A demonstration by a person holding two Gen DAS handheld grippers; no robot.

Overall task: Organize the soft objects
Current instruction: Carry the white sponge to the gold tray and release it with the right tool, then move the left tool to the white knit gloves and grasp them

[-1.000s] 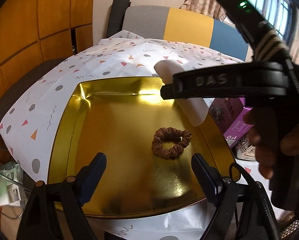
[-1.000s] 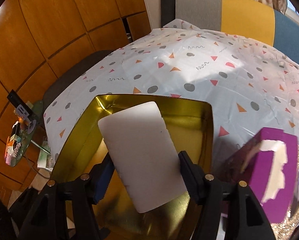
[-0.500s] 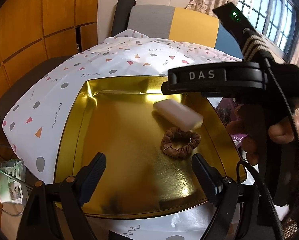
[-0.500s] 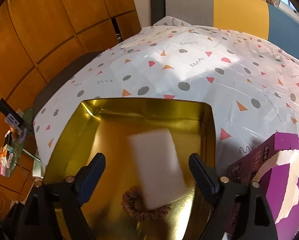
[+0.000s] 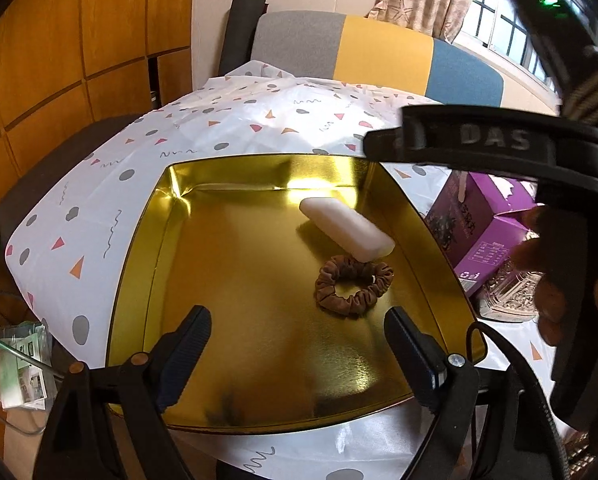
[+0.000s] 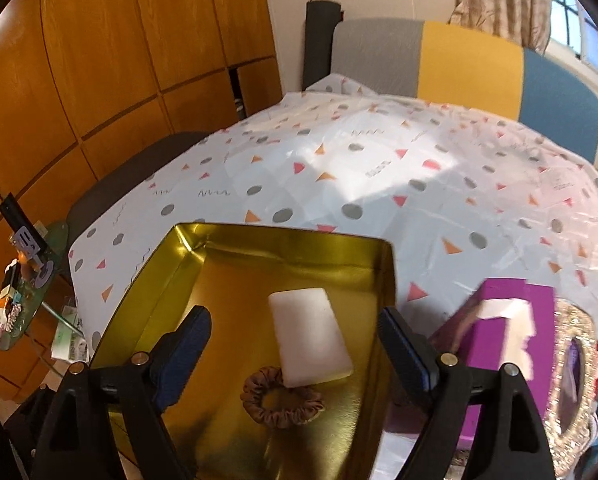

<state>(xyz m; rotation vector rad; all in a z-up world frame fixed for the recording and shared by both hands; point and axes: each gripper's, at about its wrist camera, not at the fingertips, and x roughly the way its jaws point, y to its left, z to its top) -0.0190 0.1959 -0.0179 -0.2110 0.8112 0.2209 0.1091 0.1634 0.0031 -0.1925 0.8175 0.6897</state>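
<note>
A gold tray (image 5: 139, 264) (image 6: 147, 276) sits on the patterned tablecloth. Inside it lies a white sponge block (image 5: 347, 229) (image 6: 309, 340), its near end resting on a brown scrunchie (image 5: 353, 285) (image 6: 281, 400). My right gripper (image 6: 295, 350) hangs open above the tray, both items below and between its fingers, touching neither. My left gripper (image 5: 299, 354) is open over the tray's near part with nothing between its fingers; the scrunchie lies just beyond its right finger. The right gripper's body and the hand holding it fill the right of the left wrist view.
A purple box (image 5: 479, 224) (image 6: 499, 320) stands right of the tray, with a glittery silver object (image 6: 571, 380) beside it. A grey, yellow and blue sofa back (image 6: 459, 64) lies behind the table. A glass side shelf with small items (image 6: 15, 292) is at the left, by wooden panels.
The right gripper opened and let go of the white sponge, which dropped into the tray onto the scrunchie's edge. The right gripper then rose and drew back. The left gripper stayed put.
</note>
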